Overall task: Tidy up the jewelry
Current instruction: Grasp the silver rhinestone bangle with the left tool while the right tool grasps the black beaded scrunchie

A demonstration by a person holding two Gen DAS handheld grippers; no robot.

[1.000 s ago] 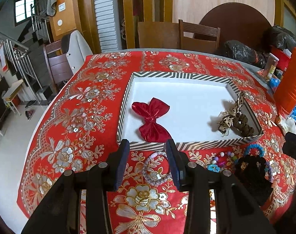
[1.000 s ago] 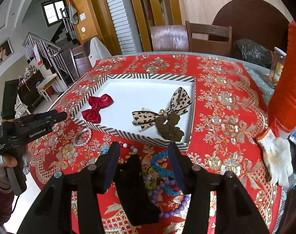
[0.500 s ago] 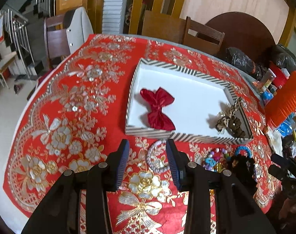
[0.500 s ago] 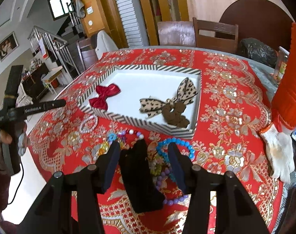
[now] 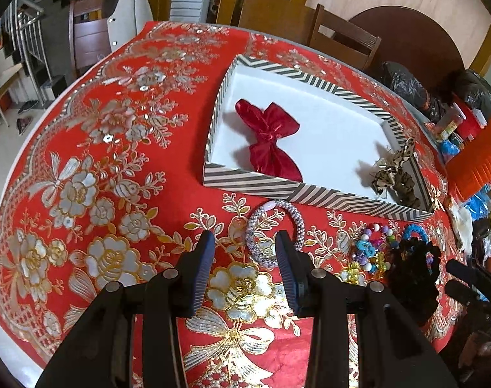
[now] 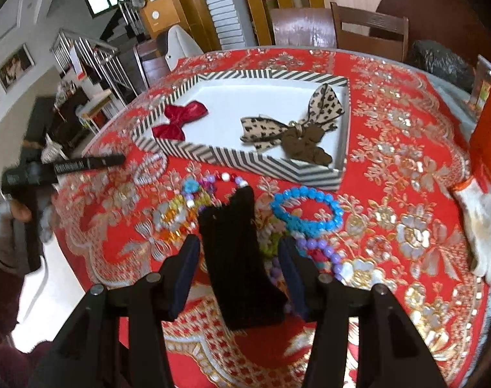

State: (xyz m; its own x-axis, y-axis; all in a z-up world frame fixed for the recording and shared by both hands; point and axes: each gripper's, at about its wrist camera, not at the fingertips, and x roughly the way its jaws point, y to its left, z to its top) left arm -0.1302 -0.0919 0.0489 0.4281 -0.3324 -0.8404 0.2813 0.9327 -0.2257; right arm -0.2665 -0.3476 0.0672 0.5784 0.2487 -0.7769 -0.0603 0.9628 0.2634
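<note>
Our silver beaded bracelet [image 5: 274,232] lies on the red tablecloth [image 5: 116,168] just in front of the striped tray [image 5: 310,192], so we hold the left gripper [image 5: 242,271] spread over it. The right gripper [image 6: 239,278] stands spread around the black velvet piece [image 6: 239,258], not pinching it.

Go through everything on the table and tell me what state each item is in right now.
Striped tray: open, no lid.
Red bow: in tray.
Leopard bow: in tray.
Silver beaded bracelet: on cloth, outside tray.
Blue bracelet: on cloth.
Left claw: open, empty.
Right claw: open around black item.
</note>
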